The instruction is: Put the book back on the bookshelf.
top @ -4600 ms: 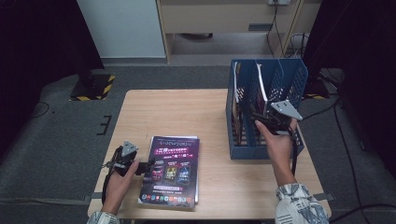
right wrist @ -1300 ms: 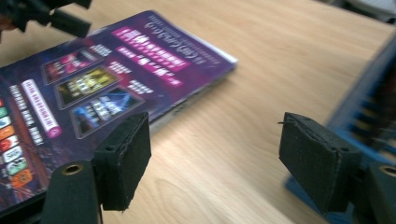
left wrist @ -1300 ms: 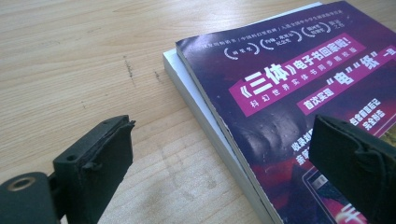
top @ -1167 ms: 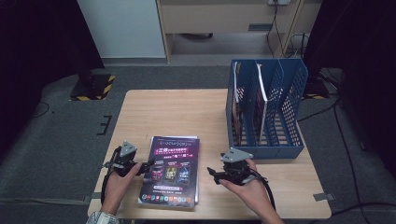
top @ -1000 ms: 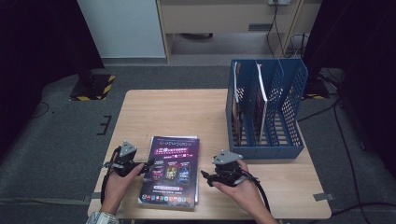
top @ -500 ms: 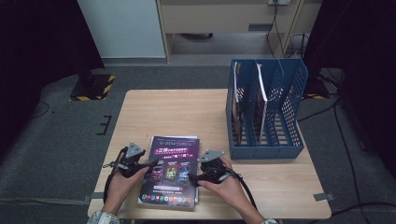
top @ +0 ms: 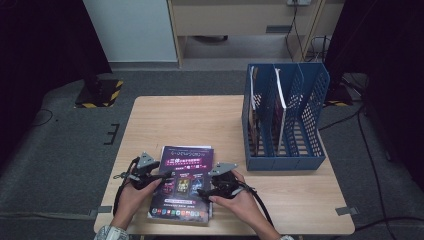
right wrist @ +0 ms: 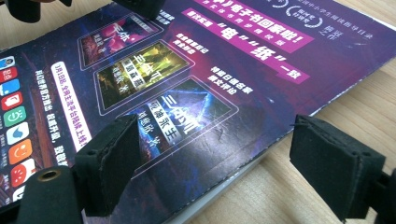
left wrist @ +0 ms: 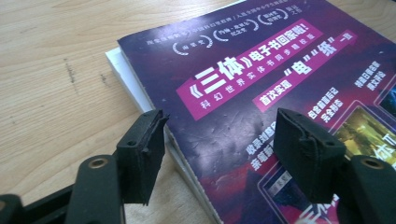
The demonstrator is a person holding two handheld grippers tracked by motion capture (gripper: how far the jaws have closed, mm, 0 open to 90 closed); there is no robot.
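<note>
left hand-held gripper (left wrist: 219, 154) astride edge, glossy purple magazine (left wrist: 261, 93), flat

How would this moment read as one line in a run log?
left gripper: open, straddling magazine's left edge | right gripper: open, straddling its right edge | magazine: flat on table | file rack: untouched

Your magazine (top: 184, 185) lies flat on the table (top: 200, 120) at the near edge, file rack (top: 282, 120) behind it to the right, magazines standing inside.
</note>
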